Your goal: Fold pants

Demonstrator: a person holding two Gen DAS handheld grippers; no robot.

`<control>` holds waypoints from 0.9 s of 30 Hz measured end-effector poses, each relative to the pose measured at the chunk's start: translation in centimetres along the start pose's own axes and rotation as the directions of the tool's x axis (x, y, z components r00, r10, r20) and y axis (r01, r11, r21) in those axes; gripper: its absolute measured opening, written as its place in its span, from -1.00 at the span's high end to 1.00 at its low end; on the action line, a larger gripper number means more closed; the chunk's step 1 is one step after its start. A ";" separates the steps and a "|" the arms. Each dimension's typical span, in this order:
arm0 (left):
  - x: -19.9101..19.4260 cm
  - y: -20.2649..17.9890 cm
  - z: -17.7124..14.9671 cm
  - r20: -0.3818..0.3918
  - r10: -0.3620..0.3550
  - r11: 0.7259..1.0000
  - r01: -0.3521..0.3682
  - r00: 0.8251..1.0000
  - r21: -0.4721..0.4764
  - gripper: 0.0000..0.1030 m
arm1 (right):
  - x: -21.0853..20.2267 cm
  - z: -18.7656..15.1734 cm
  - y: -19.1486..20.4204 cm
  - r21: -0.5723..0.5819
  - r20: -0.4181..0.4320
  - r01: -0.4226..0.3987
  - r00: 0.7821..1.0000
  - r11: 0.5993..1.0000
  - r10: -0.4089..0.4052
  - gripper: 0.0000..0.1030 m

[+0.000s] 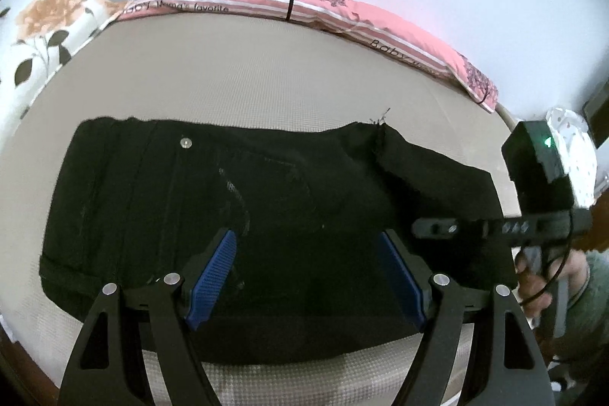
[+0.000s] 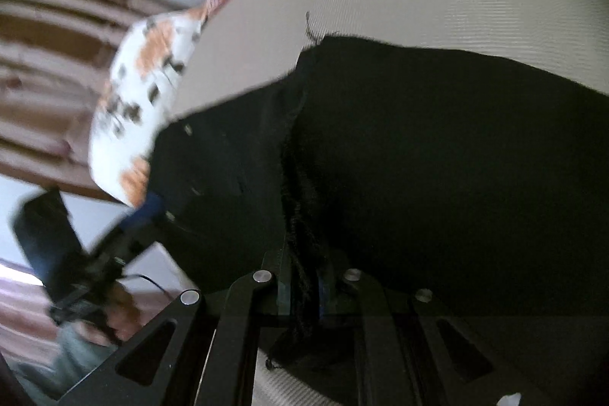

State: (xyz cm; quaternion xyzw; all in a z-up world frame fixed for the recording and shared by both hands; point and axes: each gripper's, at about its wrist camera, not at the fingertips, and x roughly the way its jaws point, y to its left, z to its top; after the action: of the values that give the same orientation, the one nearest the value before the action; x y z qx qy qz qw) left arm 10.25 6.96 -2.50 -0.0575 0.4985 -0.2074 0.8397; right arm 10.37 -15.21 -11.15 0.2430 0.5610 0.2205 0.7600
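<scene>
Black denim pants, folded into a wide rectangle, lie flat on the beige woven bed mat. The left gripper, blue-padded fingers spread wide, hovers over the near edge of the pants. The right gripper, pressed together, pinches a frayed fold of the pants. A pink striped pillow and a floral pillow border the mat.

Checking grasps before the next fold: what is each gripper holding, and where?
The right gripper is clamped on the black pants at a frayed hem edge. The left gripper, jaws open above the pants, holds nothing.
</scene>
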 end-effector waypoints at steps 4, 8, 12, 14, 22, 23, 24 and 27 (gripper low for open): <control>0.4 0.1 0.0 -0.016 -0.033 0.999 0.033 0.999 -0.016 -0.49 | 0.6 -0.5 0.7 -0.018 -0.025 -0.021 0.999 1.000 0.020 0.18; 0.5 0.0 0.1 -0.030 -0.065 0.997 0.064 0.997 -0.034 -0.49 | -0.2 -0.9 1.8 -0.053 -0.038 -0.055 0.998 0.997 0.053 0.14; 0.8 -0.5 0.4 -0.064 -0.148 0.987 0.144 0.987 -0.066 -0.49 | -3.7 -0.7 0.3 -0.020 0.049 0.005 0.999 1.000 -0.004 0.11; 1.4 -1.2 0.6 -0.105 -0.201 0.978 0.193 0.974 -0.081 -0.49 | -5.5 -0.4 -1.1 0.022 0.090 0.004 0.996 1.000 -0.006 0.11; 5.9 -2.3 0.6 -0.266 -0.324 0.938 0.271 0.908 -0.217 -0.32 | -10.7 -1.6 -7.1 0.195 0.201 -0.017 0.979 0.981 -0.023 0.00; 6.4 -2.3 0.5 -0.282 -0.328 0.936 0.270 0.902 -0.226 -0.27 | -11.1 -2.0 -7.8 0.214 0.208 -0.025 0.978 0.976 -0.021 0.00; 6.9 -2.3 0.4 -0.297 -0.330 0.934 0.265 0.896 -0.238 -0.16 | -11.2 -2.2 -8.2 0.228 0.215 -0.031 0.976 0.973 -0.020 0.00; 8.3 -2.1 0.2 -0.329 -0.333 0.930 0.252 0.884 -0.266 -0.05 | -11.4 -2.7 -9.2 0.260 0.228 -0.045 0.973 0.965 -0.016 0.00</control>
State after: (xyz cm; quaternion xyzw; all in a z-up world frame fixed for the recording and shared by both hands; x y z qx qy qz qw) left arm 13.24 1.71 -8.51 -0.1834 0.6520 -0.2840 0.6787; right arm 5.27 -29.04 -8.95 0.3695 0.4924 0.1202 0.7788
